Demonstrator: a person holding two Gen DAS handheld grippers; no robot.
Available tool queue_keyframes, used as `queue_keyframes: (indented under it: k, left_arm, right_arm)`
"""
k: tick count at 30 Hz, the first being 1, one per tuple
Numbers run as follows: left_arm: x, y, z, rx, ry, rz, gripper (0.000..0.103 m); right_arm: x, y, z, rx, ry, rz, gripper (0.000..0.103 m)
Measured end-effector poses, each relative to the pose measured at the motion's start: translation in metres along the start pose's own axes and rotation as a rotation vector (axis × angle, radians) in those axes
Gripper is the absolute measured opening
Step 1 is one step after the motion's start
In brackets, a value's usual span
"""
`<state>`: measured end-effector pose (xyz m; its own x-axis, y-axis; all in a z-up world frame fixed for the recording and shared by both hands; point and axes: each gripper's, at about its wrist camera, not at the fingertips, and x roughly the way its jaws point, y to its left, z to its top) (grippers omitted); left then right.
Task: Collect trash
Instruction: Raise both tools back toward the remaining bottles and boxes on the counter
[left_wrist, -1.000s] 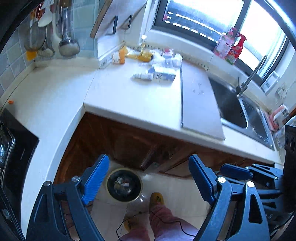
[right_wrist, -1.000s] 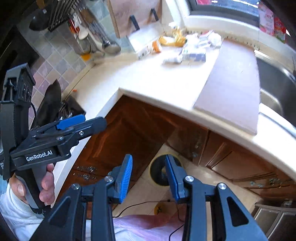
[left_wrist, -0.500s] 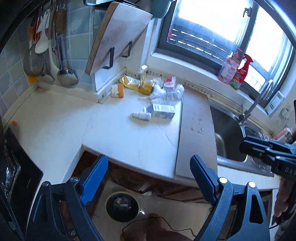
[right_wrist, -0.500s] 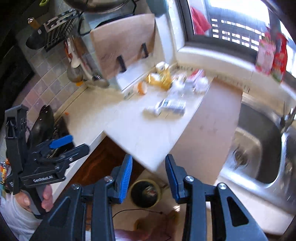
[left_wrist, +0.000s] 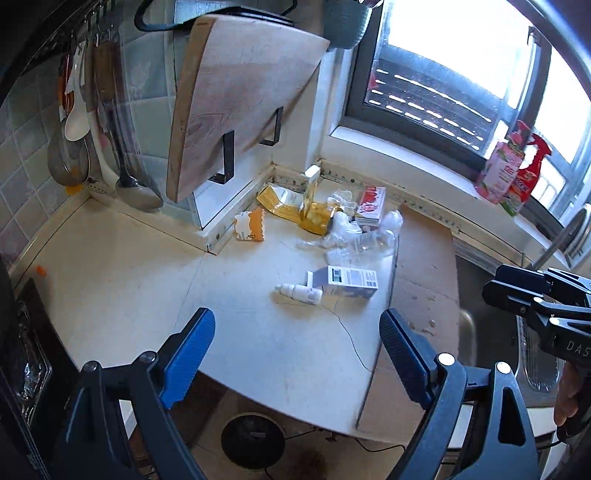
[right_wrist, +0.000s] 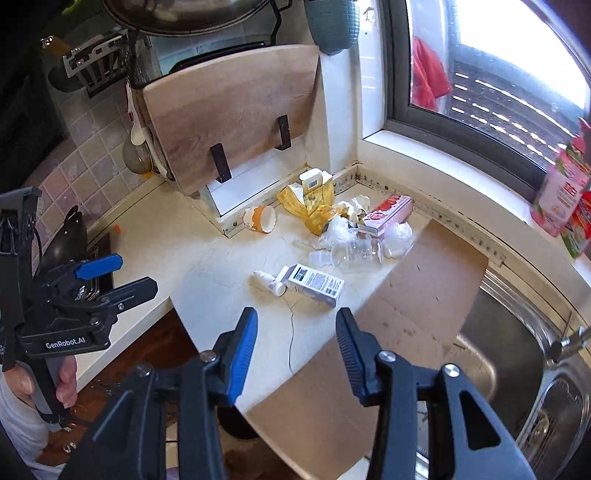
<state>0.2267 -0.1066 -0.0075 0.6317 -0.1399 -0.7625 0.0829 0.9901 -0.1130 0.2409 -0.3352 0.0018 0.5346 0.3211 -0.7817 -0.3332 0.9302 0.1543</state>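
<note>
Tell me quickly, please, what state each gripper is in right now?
Left gripper: open wide, holding nothing.
Right gripper: jaws opening, nothing between them.

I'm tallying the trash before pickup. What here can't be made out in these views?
- Bin, left wrist view: its inside is dark and the counter edge cuts it off.
- Bin, right wrist view: mostly behind the right gripper.
- White box: print too small.
- Clear plastic heap: separate pieces indistinguishable.

Each hand-held gripper (right_wrist: 293, 345) — black frame, blue pads (left_wrist: 188, 356), silver screws, seemingly "GenRobot.AI" lettering.
</note>
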Motion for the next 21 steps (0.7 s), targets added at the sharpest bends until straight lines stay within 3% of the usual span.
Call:
queue_keyframes:
  k: [4, 12, 21]
  left_arm:
    - [0.03, 0.001, 0.011, -0.039, 0.039, 0.029, 0.09]
    - [0.098, 0.018, 0.022, -0.143, 0.126, 0.05, 0.089]
    - [0.147, 0.022, 0.015, -0.196, 0.195, 0.09, 0.089]
  right_arm:
    - [0.033, -0.01, 0.015, -0.028, 0.031, 0.014, 0.053]
    - [0.098, -0.025, 0.032, -0.085, 0.105, 0.045, 0.053]
    - [0.152, -0.035, 0.03, -0.121, 0.178, 0.078, 0.053]
